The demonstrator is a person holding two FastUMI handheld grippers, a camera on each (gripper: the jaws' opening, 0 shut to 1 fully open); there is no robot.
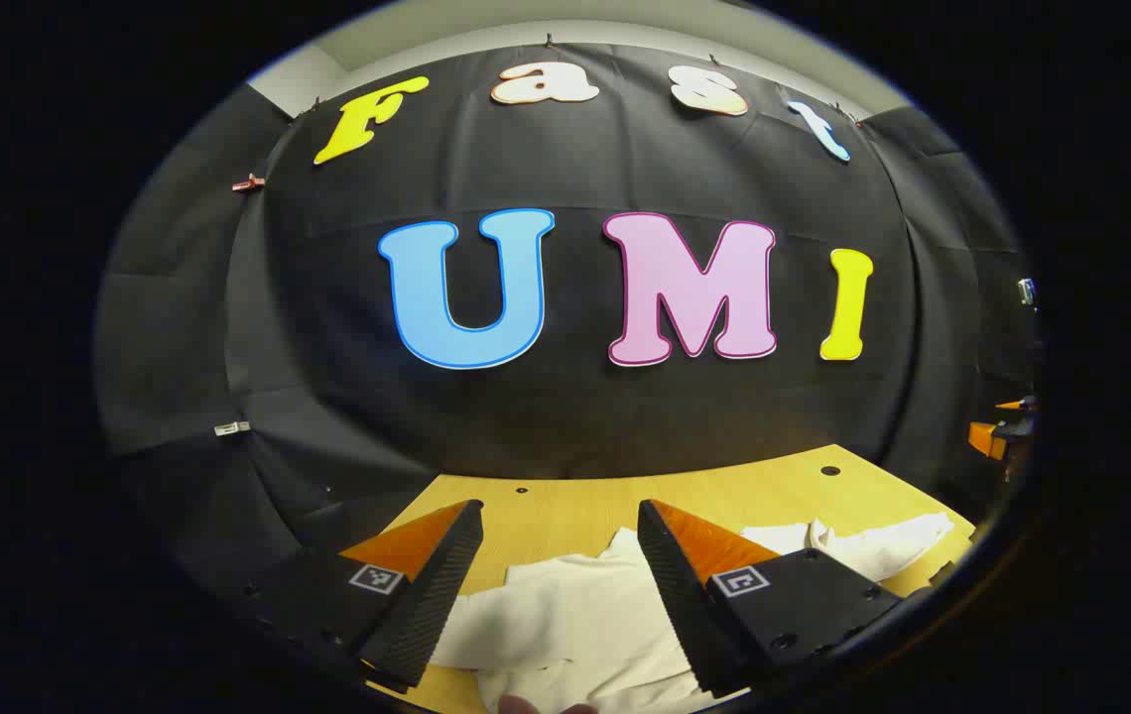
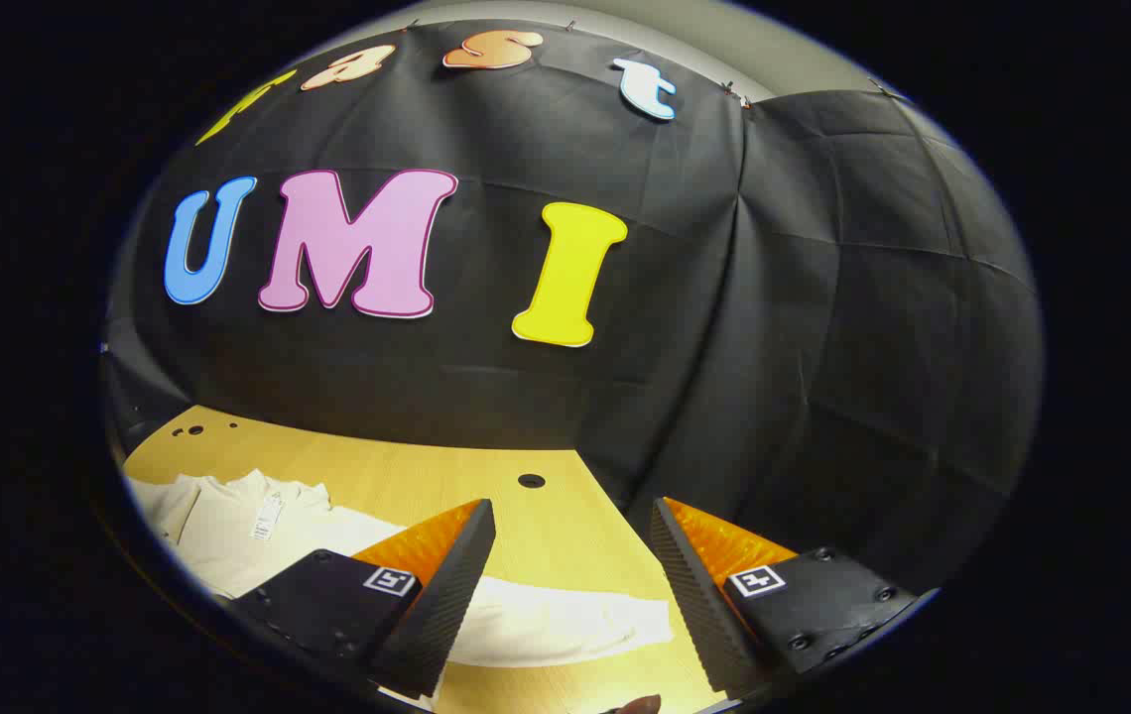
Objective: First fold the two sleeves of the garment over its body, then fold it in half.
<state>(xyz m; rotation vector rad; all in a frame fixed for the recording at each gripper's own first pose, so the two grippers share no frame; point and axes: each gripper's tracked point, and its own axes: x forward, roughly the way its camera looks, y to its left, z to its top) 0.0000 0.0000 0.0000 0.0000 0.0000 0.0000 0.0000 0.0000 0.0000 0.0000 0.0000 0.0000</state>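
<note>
Cream cotton garment (image 1: 575, 615) lay spread on the tan wooden worktop (image 2: 486, 466), sleeves still out. Left gripper (image 1: 561, 575) and right gripper (image 2: 570, 585) hovered above, fingers wide, empty. Best pinch the right sleeve (image 2: 565, 620) cuff, then sweep inward.

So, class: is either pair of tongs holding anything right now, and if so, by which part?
Nothing is held. The left tongs and right tongs both stand open above the white garment on the table.

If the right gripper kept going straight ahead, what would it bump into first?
Probably the white sleeve lying on the wooden table between the right gripper's open fingers. If it passes above that, the black cloth wall is next; depth is hard to judge.
</note>
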